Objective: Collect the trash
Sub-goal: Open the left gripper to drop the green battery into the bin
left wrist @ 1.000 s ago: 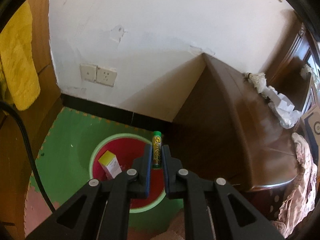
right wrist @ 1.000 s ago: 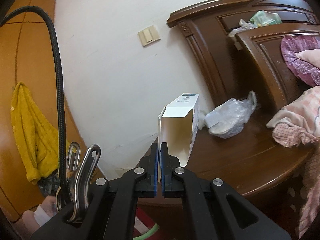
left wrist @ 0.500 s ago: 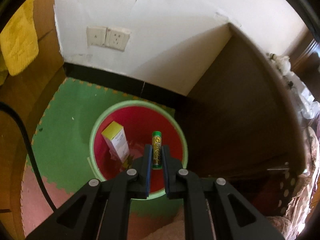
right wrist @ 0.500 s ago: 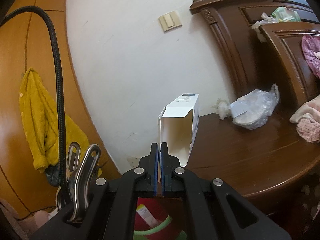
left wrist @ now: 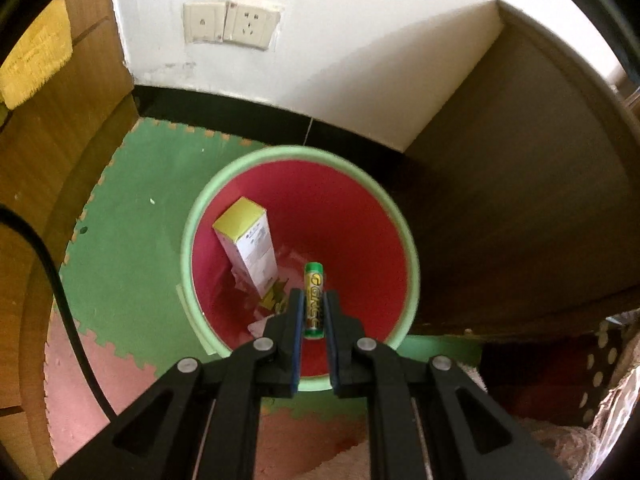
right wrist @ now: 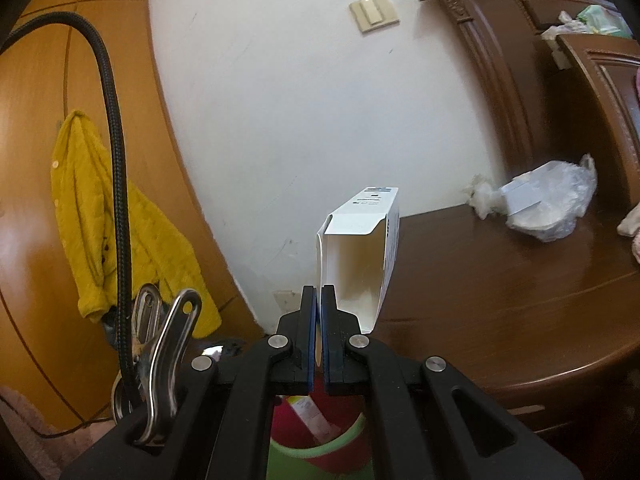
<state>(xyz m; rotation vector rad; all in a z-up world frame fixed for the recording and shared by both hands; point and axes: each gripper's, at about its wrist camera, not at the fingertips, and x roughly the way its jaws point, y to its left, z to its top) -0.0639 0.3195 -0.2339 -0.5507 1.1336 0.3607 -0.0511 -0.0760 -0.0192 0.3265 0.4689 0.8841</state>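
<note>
In the left wrist view my left gripper (left wrist: 313, 300) is shut on a green and yellow battery (left wrist: 313, 300), held lengthwise over the mouth of a red bin with a green rim (left wrist: 192, 224). A yellow-topped white box (left wrist: 248, 246) leans inside the bin on other scraps. In the right wrist view my right gripper (right wrist: 318, 294) is shut on the flap of an open white carton (right wrist: 360, 256), held upright beside the brown wooden nightstand (right wrist: 500, 300). The bin (right wrist: 316, 452) shows below those fingers.
A crumpled plastic bag (right wrist: 548, 208) and a white tissue wad (right wrist: 482, 196) lie on the nightstand by the wall. A dark headboard (right wrist: 520, 80) stands at the right. A yellow garment (right wrist: 104, 216) hangs on the wooden door. Green and pink foam mats (left wrist: 132, 216) cover the floor.
The left gripper sank with the battery toward the bin, which now fills more of its view. The right gripper carried the carton leftward, off the nightstand toward the bin.
</note>
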